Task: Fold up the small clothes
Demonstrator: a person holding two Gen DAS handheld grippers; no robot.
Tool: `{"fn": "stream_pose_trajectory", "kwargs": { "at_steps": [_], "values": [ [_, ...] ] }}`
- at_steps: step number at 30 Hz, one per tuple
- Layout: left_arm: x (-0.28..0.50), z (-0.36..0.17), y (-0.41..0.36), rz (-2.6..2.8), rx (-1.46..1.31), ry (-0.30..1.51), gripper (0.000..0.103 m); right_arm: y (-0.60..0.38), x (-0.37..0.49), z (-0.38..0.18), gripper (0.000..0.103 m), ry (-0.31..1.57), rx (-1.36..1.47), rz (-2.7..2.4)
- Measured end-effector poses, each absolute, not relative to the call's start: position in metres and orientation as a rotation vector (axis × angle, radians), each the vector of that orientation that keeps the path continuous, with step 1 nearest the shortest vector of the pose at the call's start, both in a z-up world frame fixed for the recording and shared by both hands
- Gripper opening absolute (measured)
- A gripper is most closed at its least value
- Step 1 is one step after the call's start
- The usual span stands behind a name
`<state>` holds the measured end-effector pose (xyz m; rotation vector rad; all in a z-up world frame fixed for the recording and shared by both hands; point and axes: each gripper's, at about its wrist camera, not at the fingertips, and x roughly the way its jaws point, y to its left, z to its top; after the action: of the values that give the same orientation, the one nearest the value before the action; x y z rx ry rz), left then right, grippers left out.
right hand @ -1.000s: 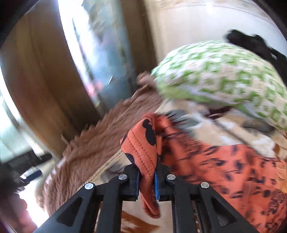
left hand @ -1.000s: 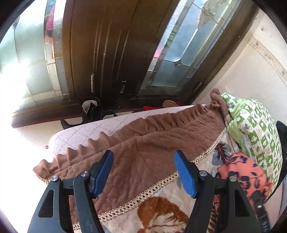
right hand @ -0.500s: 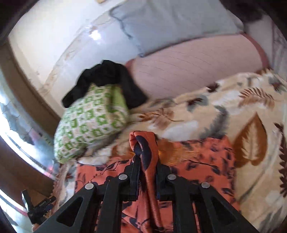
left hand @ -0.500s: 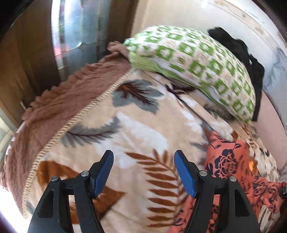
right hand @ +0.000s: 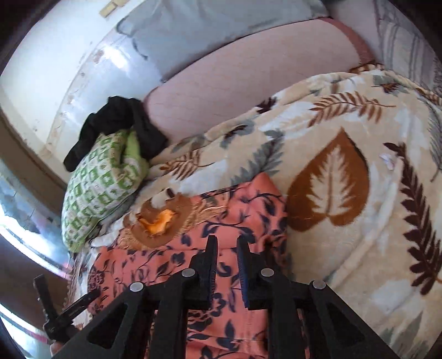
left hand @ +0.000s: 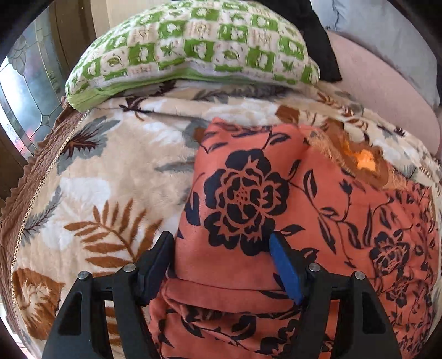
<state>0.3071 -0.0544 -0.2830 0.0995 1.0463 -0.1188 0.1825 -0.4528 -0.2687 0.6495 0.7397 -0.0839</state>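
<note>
An orange garment with a black flower print lies spread on the leaf-patterned blanket, its near part folded over in a thick edge. My left gripper hangs just above that near part. Its jaws are wide and still opening, and the cloth lies between the fingers without the pads pressing on it. In the right wrist view the same garment lies flat under my right gripper. That gripper's jaws stand a narrow gap apart, with no fold rising between them.
A green-and-white checked pillow lies just beyond the garment, with black cloth draped on it. Behind are a pink sheet and a grey pillow. The brown frilled bed edge and a glass door are at the left.
The left gripper swung from the bed's edge and the door to over the garment. The fold that stood pinched in the right gripper is gone; the garment now lies flat.
</note>
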Motion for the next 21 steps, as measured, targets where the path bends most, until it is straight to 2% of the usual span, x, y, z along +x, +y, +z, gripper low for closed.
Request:
{"fn": "stream_pose_trajectory", "kwargs": {
  "at_steps": [3, 4, 12, 16, 21],
  "values": [
    [0.307, -0.287, -0.048, -0.1, 0.095, 1.062, 0.082, -0.43, 0.207, -0.316, 0.017, 1.029, 0.617, -0.073],
    [0.308, -0.285, -0.045, -0.107, 0.079, 1.071, 0.082, -0.427, 0.208, -0.326, 0.016, 1.05, 0.605, -0.08],
    [0.295, -0.26, -0.06, -0.239, 0.08, 0.962, 0.082, -0.395, 0.195, -0.285, 0.017, 0.879, 0.535, 0.048],
    [0.288, -0.283, -0.087, -0.172, 0.301, 0.982, 0.084, -0.372, 0.209, -0.321, 0.018, 1.051, 0.486, 0.074],
    [0.282, -0.277, -0.089, -0.173, 0.337, 0.948, 0.085, -0.367, 0.199, -0.308, 0.017, 1.024, 0.474, 0.068]
  ]
}}
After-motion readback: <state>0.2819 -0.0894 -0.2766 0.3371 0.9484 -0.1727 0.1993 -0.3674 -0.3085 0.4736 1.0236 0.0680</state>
